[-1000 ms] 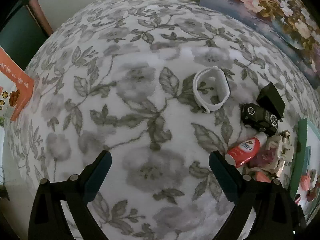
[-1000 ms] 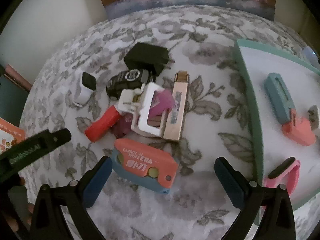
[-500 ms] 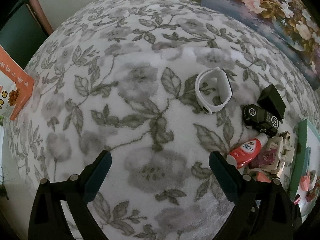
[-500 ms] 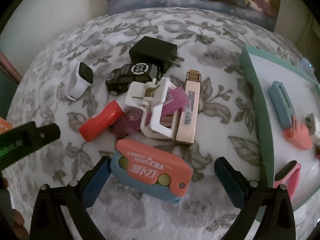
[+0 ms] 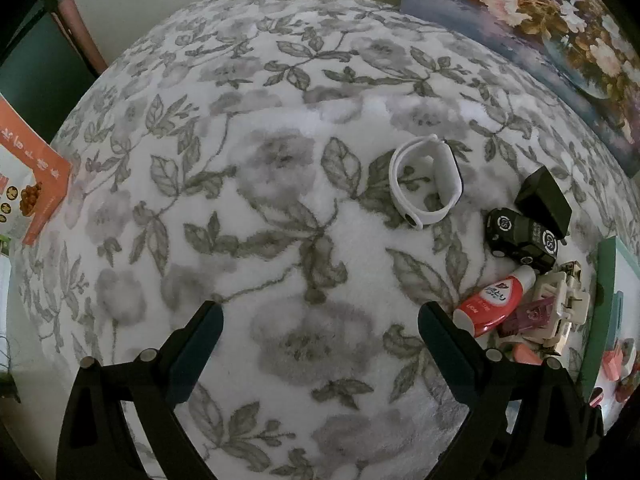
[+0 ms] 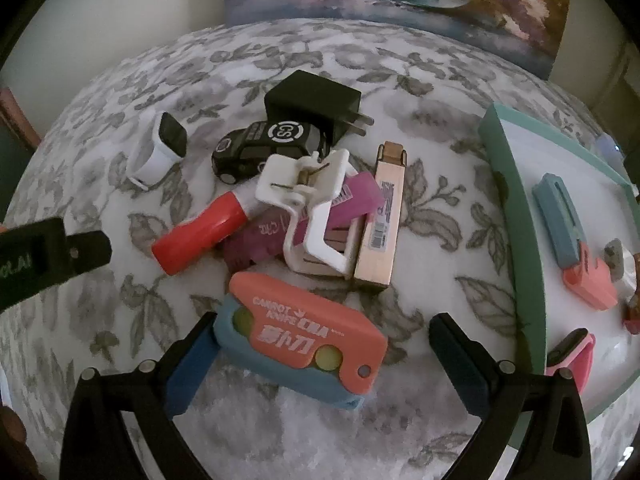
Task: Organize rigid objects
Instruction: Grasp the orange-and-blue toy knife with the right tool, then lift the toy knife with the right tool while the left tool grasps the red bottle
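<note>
Straddled carrot knife (image 6: 300, 344) with right gripper (image 6: 320, 354) spread wide, empty; needed closing, then transfer to tray (image 6: 516, 216).

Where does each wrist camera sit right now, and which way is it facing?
Left wrist: behind the open left tongs, looking down at bare floral cloth, pile off to its right; both fingers show.
Right wrist: behind the open right tongs, over the carrot knife, teal tray on the right; both fingers show.
Shared: white watch, black toy car, black charger, red tube.
</note>
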A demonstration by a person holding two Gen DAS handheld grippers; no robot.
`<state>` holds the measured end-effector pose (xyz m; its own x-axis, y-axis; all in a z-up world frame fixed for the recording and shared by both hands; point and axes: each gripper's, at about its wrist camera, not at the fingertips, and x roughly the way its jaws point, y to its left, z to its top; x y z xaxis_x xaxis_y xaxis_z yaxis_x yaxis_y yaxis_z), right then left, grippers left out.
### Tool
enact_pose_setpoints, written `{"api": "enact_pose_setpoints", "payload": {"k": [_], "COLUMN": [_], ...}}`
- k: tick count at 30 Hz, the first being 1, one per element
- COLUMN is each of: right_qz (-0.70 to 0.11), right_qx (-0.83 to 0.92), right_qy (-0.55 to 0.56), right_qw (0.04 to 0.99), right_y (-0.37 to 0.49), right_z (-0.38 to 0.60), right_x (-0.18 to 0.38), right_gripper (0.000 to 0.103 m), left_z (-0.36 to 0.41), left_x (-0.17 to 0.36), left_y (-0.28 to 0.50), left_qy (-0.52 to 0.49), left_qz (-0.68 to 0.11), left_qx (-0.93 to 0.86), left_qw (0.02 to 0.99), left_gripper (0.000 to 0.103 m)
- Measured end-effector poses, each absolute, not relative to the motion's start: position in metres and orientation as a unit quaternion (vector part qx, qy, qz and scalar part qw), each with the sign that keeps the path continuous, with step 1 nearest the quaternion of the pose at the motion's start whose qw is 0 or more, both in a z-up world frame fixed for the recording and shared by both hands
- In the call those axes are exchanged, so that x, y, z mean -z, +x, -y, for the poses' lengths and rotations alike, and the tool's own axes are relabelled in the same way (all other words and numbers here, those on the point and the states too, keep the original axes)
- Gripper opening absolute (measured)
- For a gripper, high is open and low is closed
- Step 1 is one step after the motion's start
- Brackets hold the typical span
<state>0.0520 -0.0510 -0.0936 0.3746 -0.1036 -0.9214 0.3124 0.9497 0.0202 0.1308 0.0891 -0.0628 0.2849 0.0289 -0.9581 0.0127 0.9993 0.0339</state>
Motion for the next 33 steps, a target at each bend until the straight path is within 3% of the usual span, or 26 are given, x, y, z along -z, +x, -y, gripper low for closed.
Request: {"api": "enact_pose_setpoints", "payload": {"k": [5,14,33], "right_qz": [-0.548,-0.551,-0.511], "right_qx": [0.116,0.103,0.067], "right_qy": [0.099,0.094,0.157], "right_qw": [0.823,0.822,0.842], "right_y": [0.049,0.04,0.026], "right_z": [0.057,0.069,0.12], "right_x": [0.093,0.085,0.043], "right_gripper": [0.101,0.076,0.075], "left_z": [-0.089,-0.087,-0.053], "left_x": [0.063,0.062,0.051], "left_y": [0.132,0.131,0.128], "left_qy": [0.015,0.008,-0.041], "left_qz": [-0.6,-0.601,-0.591], "left_qx": [-0.004,0.007,0.065], "left_qw": [0.8,0.799,0.803], "left_gripper": [0.098,0.098,0.098]}}
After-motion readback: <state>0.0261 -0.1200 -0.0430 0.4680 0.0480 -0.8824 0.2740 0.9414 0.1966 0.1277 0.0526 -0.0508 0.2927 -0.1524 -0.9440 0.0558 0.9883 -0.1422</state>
